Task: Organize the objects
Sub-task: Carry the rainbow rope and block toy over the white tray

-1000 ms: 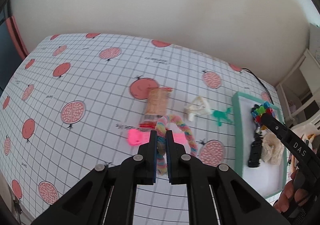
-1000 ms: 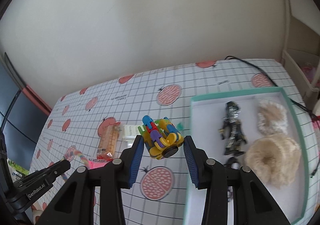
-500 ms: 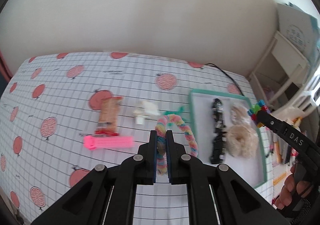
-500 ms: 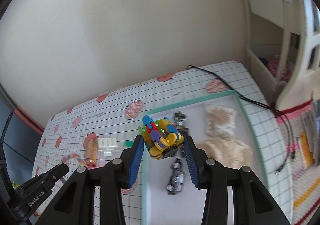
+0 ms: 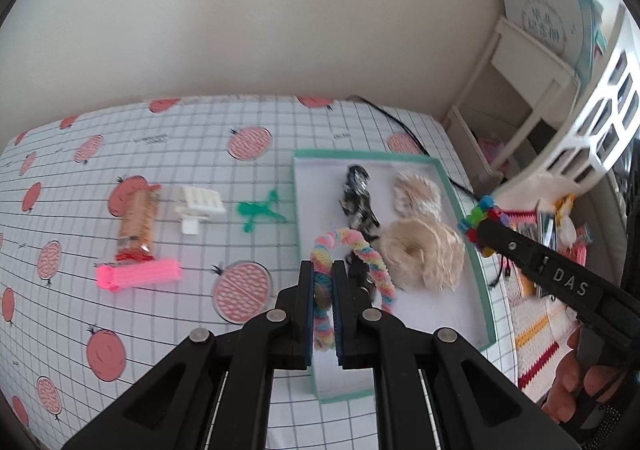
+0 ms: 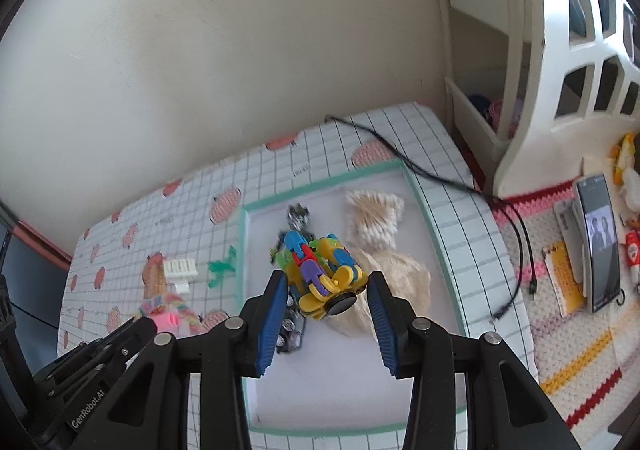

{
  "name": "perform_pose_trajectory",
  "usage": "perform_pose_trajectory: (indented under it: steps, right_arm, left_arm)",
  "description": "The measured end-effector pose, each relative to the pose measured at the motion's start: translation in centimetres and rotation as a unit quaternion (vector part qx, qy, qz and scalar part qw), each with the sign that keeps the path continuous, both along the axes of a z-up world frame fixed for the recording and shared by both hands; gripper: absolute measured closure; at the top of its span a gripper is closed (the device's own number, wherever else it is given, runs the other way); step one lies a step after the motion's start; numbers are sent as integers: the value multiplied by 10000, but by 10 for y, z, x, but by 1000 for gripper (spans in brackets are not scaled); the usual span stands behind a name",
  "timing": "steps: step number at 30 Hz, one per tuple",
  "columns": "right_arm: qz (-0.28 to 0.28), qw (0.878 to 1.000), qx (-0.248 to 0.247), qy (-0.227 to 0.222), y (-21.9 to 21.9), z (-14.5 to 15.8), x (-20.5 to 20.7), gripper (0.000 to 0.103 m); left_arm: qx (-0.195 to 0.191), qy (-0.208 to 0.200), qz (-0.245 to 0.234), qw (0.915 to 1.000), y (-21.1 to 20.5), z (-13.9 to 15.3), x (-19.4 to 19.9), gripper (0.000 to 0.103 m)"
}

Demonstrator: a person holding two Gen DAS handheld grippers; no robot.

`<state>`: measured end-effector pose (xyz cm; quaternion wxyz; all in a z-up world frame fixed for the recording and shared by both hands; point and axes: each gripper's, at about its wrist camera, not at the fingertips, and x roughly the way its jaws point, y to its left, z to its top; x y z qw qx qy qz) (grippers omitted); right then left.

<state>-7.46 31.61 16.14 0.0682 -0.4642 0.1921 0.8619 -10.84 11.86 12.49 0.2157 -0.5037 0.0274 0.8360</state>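
Your left gripper (image 5: 322,282) clamps the rainbow rope (image 5: 360,246) over the tray's (image 5: 452,186) left rim; your right gripper (image 6: 327,300) pinches the colourful block toy (image 6: 320,270) above the black figure (image 5: 357,198) and fluffy scrunchies (image 5: 420,254). Both have swung rightward from the tablecloth (image 5: 160,154) within the last second. The tray's near end lies bare.

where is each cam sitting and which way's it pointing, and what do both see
Left wrist: on the left gripper, looking down over the grid-patterned tablecloth; fingers clamp a pastel rainbow twisted rope; the right gripper and a hand show at right.
Right wrist: on the right gripper, above the teal-rimmed white tray; fingers flank a multicoloured plastic link toy; the left gripper shows lower left.
Shared: tray, beige fluffy scrunchie, green figure.
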Motion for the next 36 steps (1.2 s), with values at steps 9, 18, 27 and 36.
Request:
perform_pose_trajectory:
  steps: [9,18,27,36]
  right_arm:
    - [83,9974,-71,-710,6,-38,3,59]
    - [140,9932,-75,-1155,5,-63,6,59]
    - [127,9880,-92,-1534,-1,-94,6,59]
    - [159,9853,77,-1696,-8,-103,4,59]
  left_arm:
    - [-55,-498,-392,9980,38,-38,9,95]
    - [-195,-1007,-390,9940,51,-67,14,95]
    - [-234,-1291,-283,9910,56,-89,15,95]
    - [-420,-1461,-232,9881,55,-101,15,95]
